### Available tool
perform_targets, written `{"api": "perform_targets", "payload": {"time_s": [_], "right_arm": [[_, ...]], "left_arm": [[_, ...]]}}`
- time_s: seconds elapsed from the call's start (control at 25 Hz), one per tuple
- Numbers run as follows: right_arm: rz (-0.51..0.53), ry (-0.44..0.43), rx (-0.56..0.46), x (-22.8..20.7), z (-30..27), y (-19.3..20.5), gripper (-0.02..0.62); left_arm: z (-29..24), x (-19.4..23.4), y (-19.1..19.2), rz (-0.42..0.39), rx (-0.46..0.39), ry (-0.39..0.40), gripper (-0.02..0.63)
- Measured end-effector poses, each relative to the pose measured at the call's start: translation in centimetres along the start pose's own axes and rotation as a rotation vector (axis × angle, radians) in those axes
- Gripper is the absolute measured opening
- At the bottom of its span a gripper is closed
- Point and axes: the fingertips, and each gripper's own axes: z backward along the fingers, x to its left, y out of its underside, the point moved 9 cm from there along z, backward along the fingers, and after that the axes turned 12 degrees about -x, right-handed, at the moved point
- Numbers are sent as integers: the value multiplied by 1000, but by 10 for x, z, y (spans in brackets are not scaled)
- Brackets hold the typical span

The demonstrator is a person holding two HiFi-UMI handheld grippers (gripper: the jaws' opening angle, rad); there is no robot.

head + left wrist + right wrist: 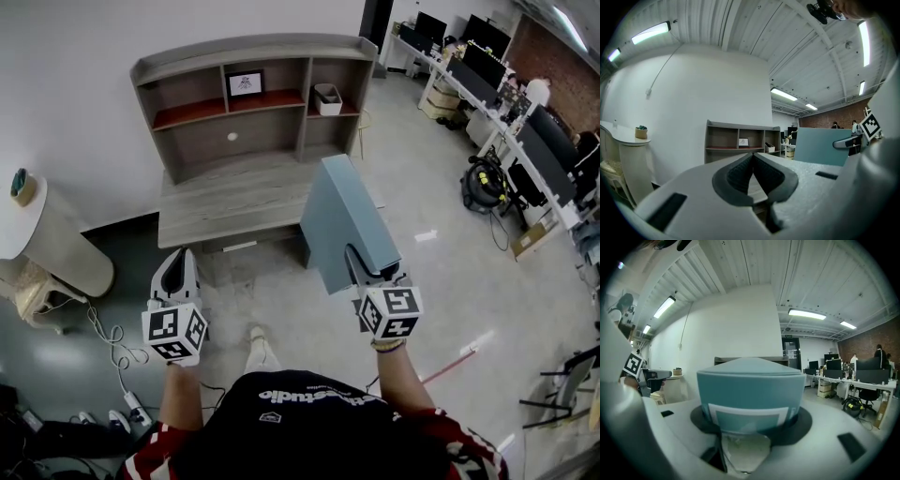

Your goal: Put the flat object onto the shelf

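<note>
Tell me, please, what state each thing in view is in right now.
flat object: held in the air, tilted, gripped at its near edge.
right gripper: shut on the flat object.
left gripper: shut, empty.
shelf: upright against the wall, flat object not yet on it.
picture frame: standing in the middle compartment.
white bin: upright in the right compartment.

Open floor leads straight to the shelf [253,49], and its low desk top [234,192] is bare across its width. Above, a framed picture [246,83] stands in the middle bay and a white box [327,98] in the right one — a round white stand [37,225] crowds the left approach.
</note>
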Motion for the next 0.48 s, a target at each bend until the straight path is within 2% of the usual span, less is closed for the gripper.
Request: {"api": "perform_targets", "payload": {"time_s": [0.48], "right_arm": [[-13, 27, 12, -9, -58, 7, 272]], "left_arm": [[-67, 20, 14, 11, 2, 42, 6]]}}
